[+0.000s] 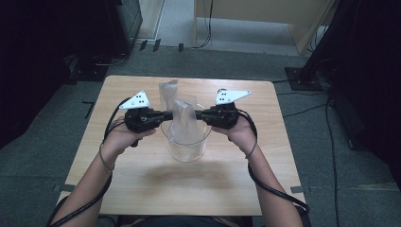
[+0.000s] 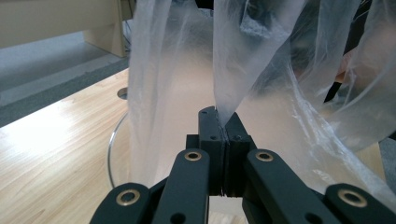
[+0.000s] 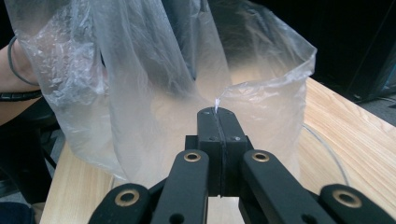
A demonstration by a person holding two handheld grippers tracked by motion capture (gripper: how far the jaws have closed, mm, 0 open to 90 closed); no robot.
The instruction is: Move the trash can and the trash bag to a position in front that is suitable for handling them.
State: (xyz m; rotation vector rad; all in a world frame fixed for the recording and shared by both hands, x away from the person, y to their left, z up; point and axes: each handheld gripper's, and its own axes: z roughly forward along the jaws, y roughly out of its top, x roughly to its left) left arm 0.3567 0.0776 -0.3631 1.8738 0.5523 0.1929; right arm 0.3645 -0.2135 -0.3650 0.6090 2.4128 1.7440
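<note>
1. The left tool (image 1: 166,115) is clamped tight on the edge of a clear plastic bag (image 1: 184,120); in the left gripper view the jaws meet with a thin fold of the film (image 2: 223,100) pinched at their tips.
2. The right tool (image 1: 200,114) is likewise closed on the bag's opposite edge, a sliver of film (image 3: 217,103) caught between the jaws.
3. The two tools point at each other, the left from 9 o'clock and the right from 3 o'clock of the bag.
4. Both forearms come in from 6 o'clock, hands level, wrists bent inward.
5. The bag stands in a clear round container (image 1: 185,142) at the middle of the wooden surface (image 1: 142,175), with part of the film rising toward 12 o'clock.
</note>
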